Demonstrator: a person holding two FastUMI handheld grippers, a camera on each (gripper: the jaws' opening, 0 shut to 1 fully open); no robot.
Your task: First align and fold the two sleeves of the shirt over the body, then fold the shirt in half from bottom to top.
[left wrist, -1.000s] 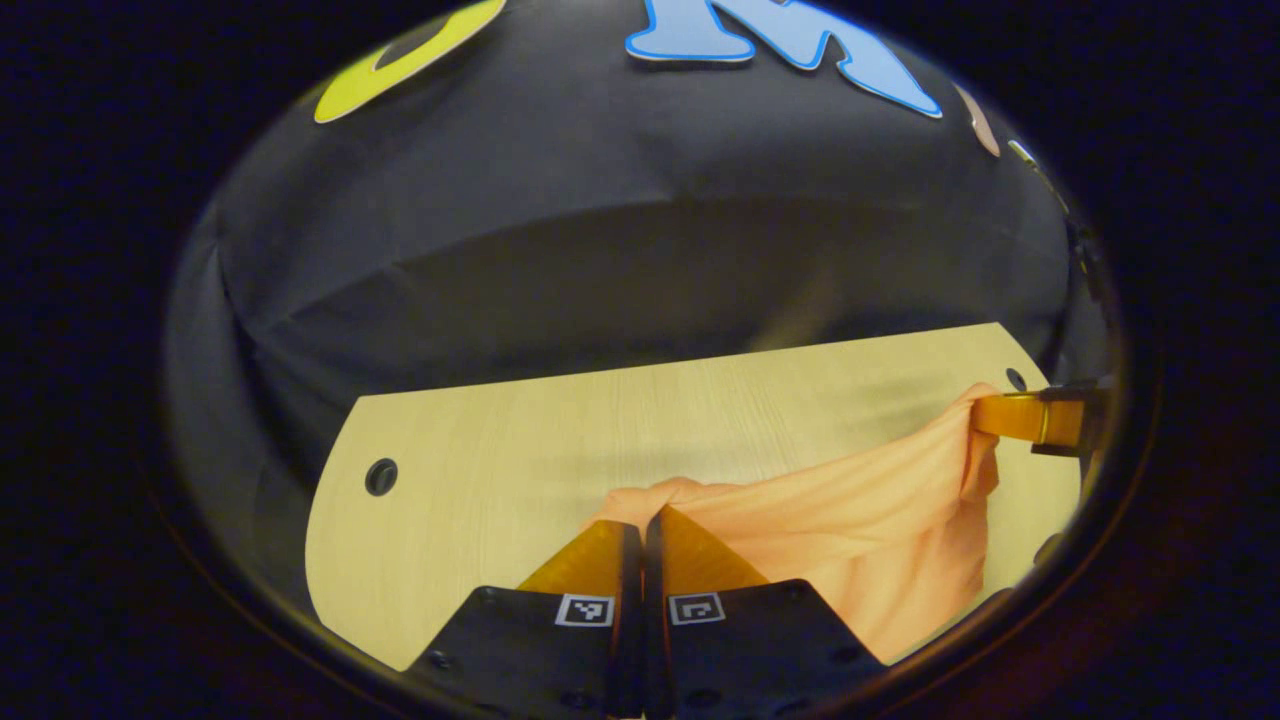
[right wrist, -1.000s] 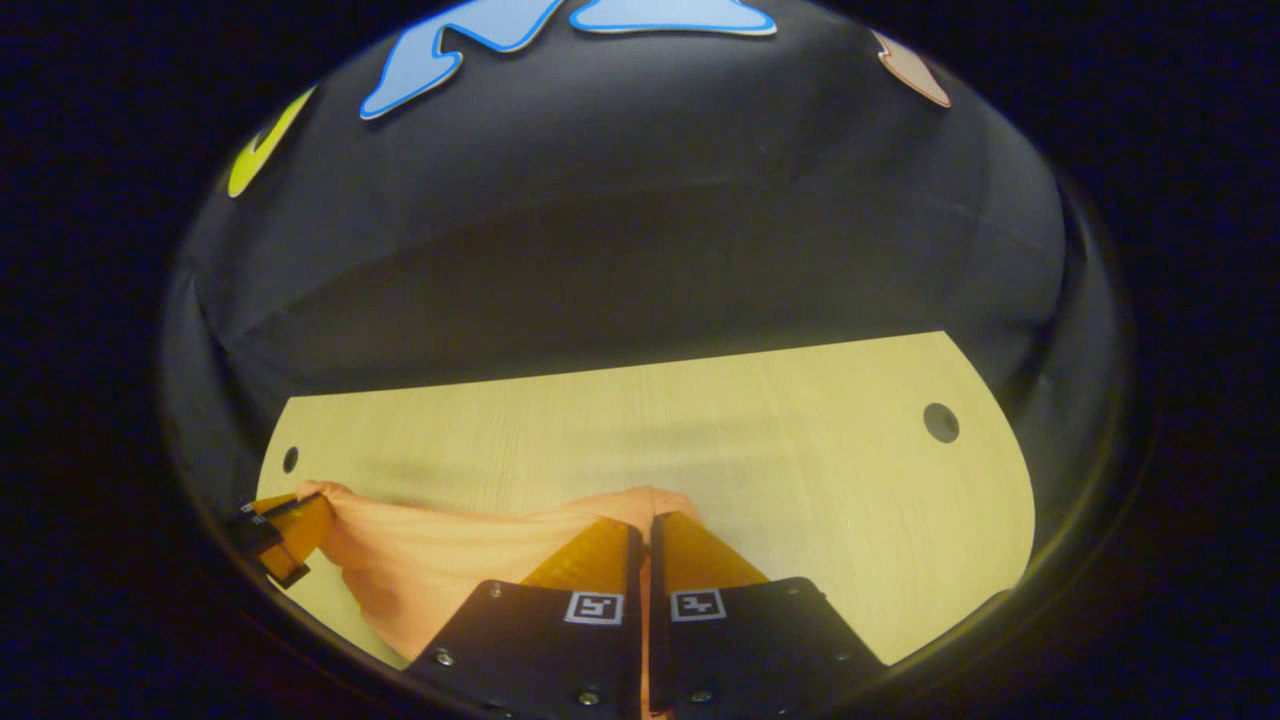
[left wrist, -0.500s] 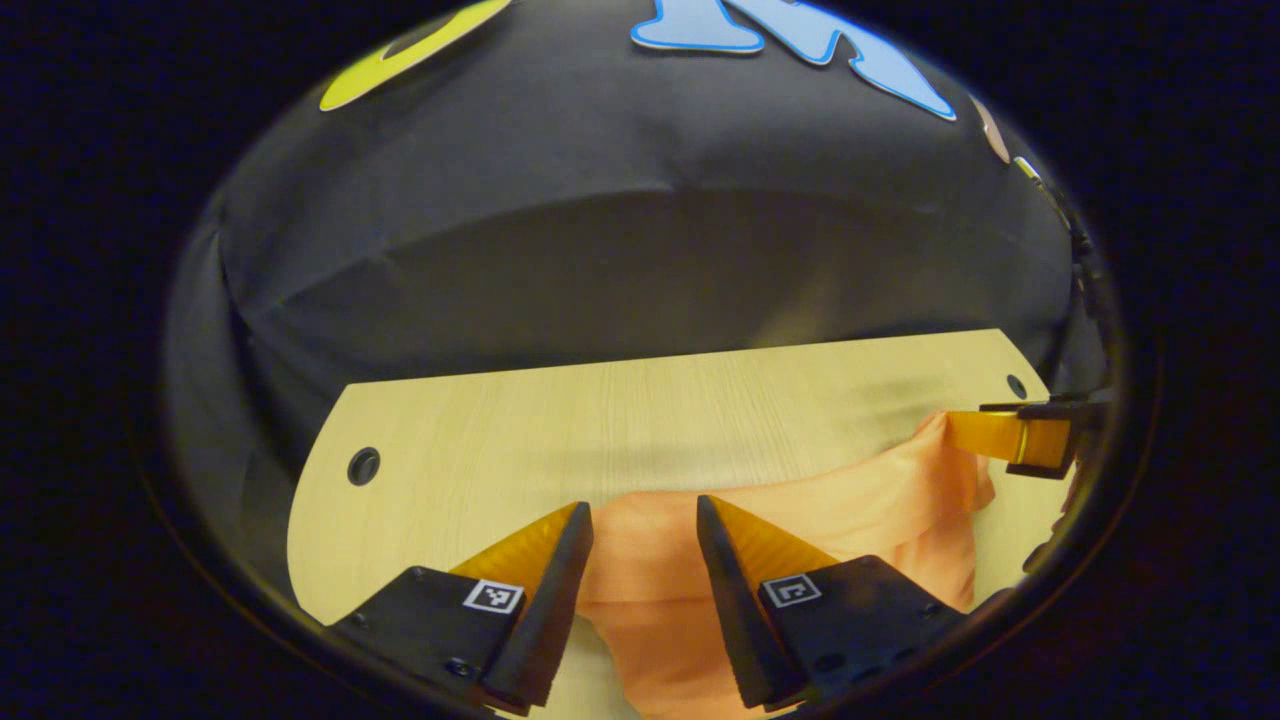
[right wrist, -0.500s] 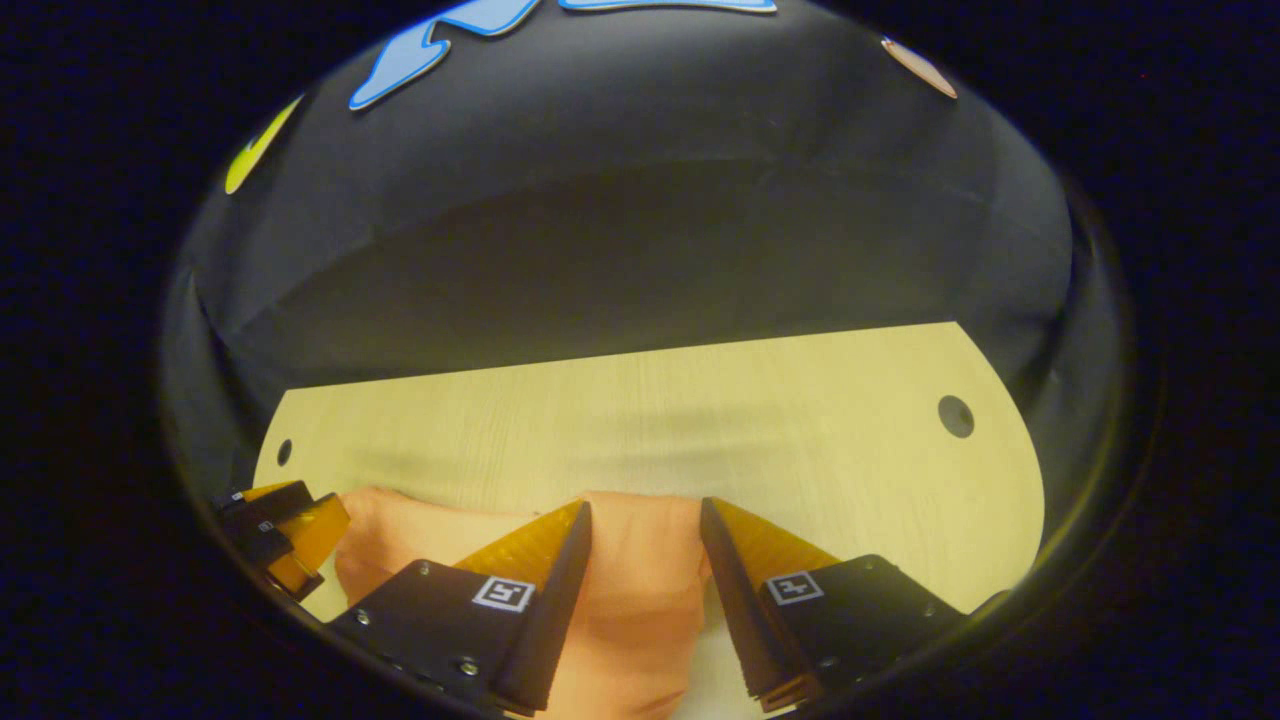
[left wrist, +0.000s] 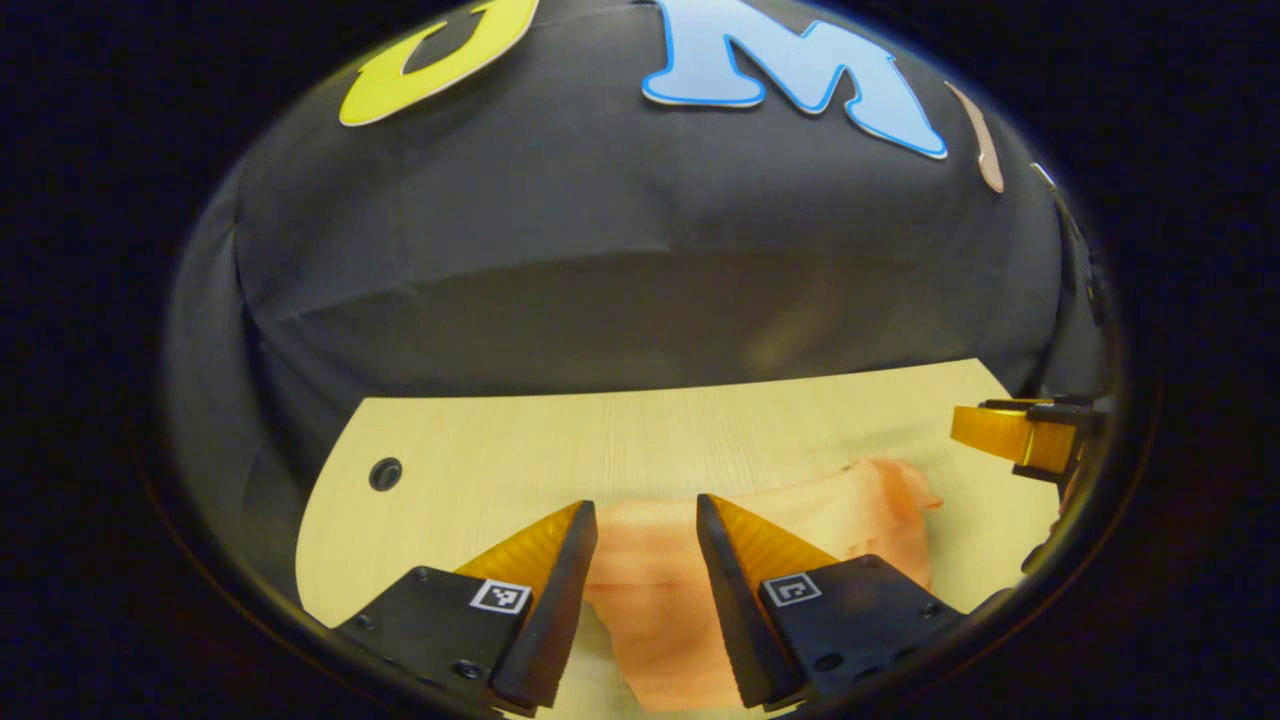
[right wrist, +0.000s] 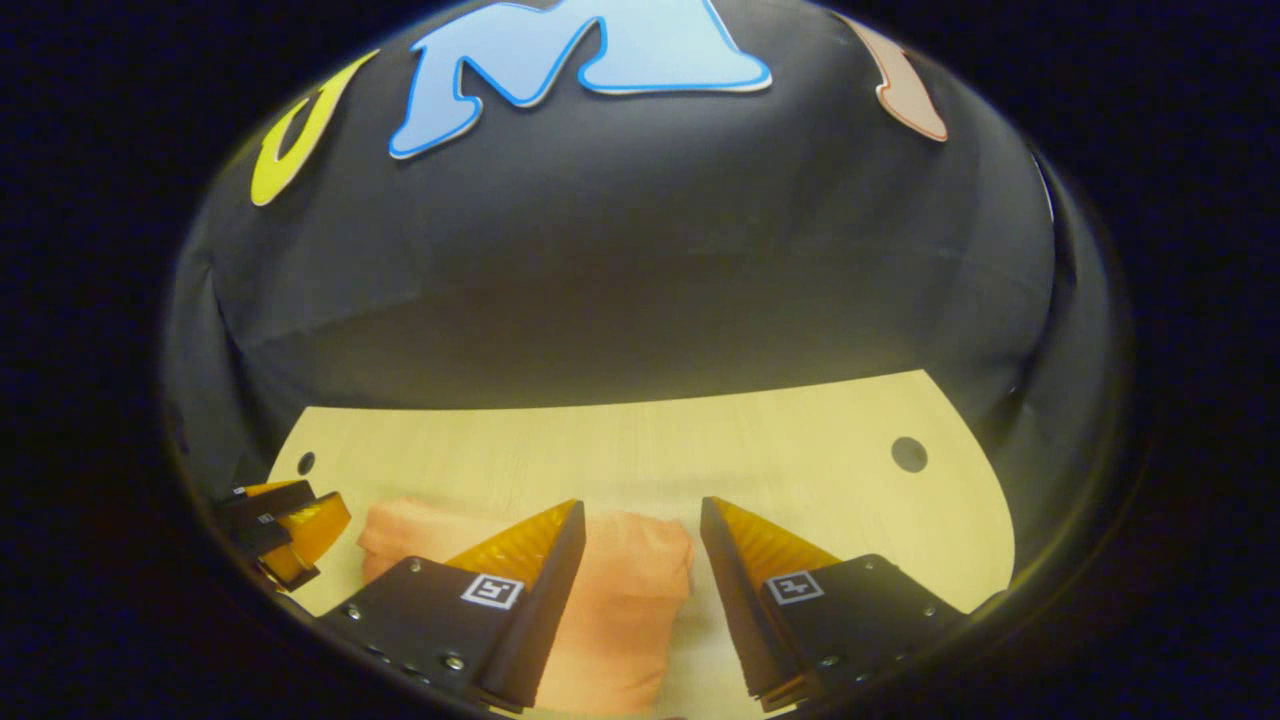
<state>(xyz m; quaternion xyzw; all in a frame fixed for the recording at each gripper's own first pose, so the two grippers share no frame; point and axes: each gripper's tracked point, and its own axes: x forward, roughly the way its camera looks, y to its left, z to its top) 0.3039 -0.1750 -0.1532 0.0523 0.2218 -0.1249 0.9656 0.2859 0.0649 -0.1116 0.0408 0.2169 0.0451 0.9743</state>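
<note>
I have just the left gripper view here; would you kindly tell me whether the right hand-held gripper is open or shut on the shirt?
Observer: Open. In the right gripper view the right hand-held gripper has its fingers spread, and the shirt lies between them unpinched.
Operator: Thank you. Does the shirt hang off the table on that side?
Observer: No. Its edge ends on the table, short of the round hole.

left gripper [left wrist: 645, 505], right gripper [right wrist: 640, 505]: black bodies, visible screws, square black-white markers.
</note>
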